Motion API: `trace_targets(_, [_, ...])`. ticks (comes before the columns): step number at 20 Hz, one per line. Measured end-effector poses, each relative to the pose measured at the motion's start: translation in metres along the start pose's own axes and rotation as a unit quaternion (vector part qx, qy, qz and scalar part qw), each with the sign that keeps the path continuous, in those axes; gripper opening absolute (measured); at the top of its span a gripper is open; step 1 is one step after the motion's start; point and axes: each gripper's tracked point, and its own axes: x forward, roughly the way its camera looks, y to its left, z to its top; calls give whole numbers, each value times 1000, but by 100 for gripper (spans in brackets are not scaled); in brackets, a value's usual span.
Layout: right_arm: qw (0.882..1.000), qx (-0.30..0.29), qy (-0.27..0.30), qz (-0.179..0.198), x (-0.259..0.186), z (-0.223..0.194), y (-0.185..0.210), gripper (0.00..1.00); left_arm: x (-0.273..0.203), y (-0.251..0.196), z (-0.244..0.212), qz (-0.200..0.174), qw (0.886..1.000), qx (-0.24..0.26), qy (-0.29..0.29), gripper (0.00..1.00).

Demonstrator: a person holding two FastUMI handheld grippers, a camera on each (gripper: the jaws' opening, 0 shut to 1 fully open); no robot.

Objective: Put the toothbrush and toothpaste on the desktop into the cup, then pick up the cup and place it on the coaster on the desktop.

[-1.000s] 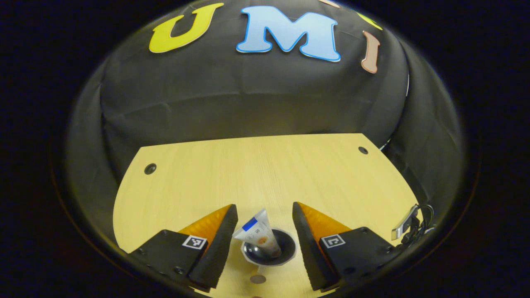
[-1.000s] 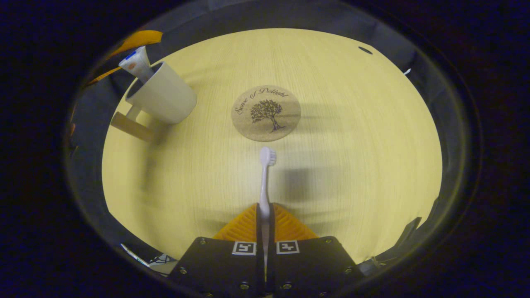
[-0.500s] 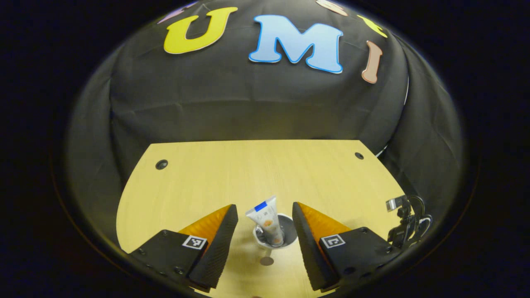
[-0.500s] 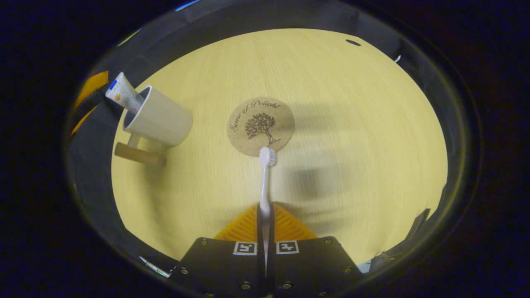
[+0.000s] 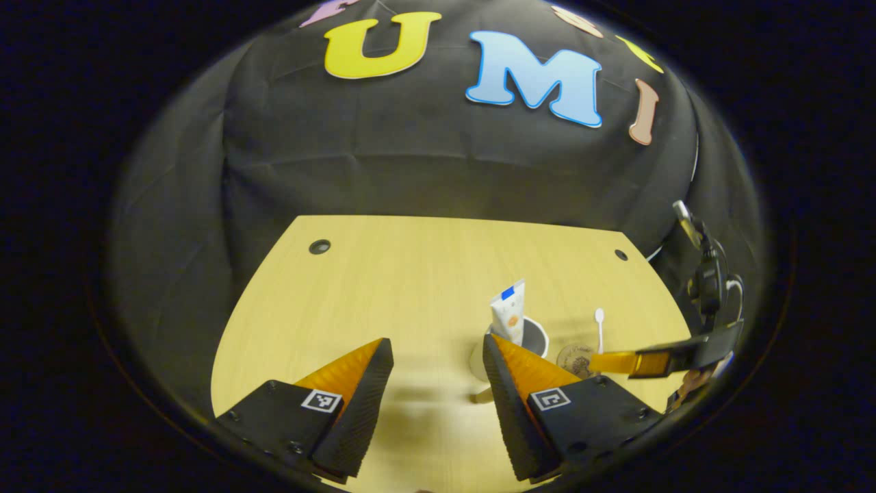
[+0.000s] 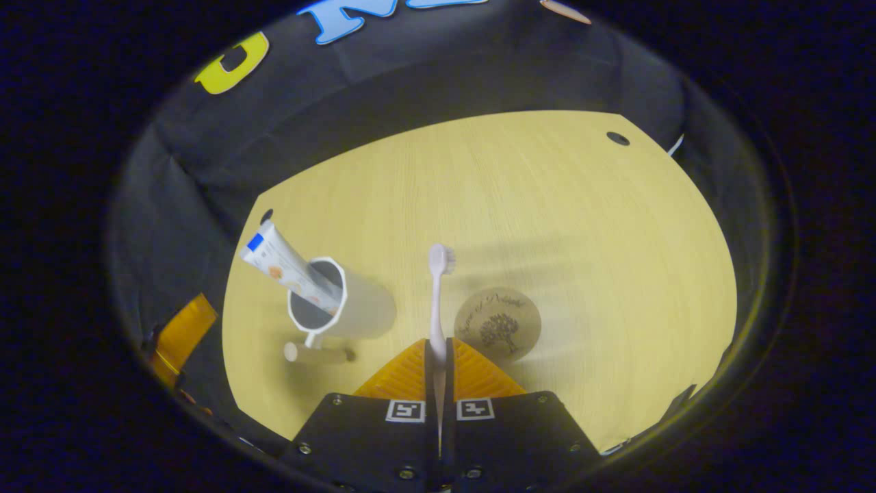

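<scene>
Holding: my right gripper (image 6: 438,349) clamps the toothbrush (image 6: 438,287), just right of the cup (image 6: 356,311)
Left gripper (image 5: 438,383): fingers apart
Paste (image 6: 284,268): in cup

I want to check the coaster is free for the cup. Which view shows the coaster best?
The right gripper view: the coaster lies whole and bare beside the cup. In the left gripper view the coaster is small, partly hidden behind that gripper's finger.

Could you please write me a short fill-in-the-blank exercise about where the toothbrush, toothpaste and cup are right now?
1. The toothpaste stands inside the ____.
2. The right gripper is shut on the ____.
3. The coaster on the desktop has ____ on it.
4. The left gripper is ____.

Missing words: cup; toothbrush; nothing; open
</scene>
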Motion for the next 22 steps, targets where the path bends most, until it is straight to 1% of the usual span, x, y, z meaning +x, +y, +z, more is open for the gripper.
trace_targets(4, [998,-7,-53,13,-13,58,18,2,-19,33,-18,24,999,-31,7,85])
trace_targets(5, [998,-8,-65,16,-18,74,24,2,-25,41,-21,30,999,-37,7,83])
trace_targets(6, [997,-9,-73,20,-18,86,31,2,-31,49,-25,37,998,-43,8,85])
trace_targets(10, [994,-9,-107,36,-10,111,69,2,-56,83,-43,66,996,-62,12,85])
trace_targets(12, [992,-10,-116,40,-2,113,79,2,-66,98,-52,79,994,-75,16,85])
trace_targets(15, [991,-28,-129,26,9,109,80,2,-84,114,-63,97,991,-90,23,85])
trace_targets(17, [989,-33,-139,24,14,105,82,2,-95,116,-66,108,989,-93,28,85])
trace_targets(20, [988,-29,-148,23,20,97,82,2,-97,116,-63,118,988,-96,35,85])
trace_targets(21, [988,-28,-149,27,22,92,83,2,-97,114,-59,119,988,-96,36,83])
trace_targets(22, [988,-26,-150,32,23,88,84,2,-100,113,-56,118,988,-97,38,85])
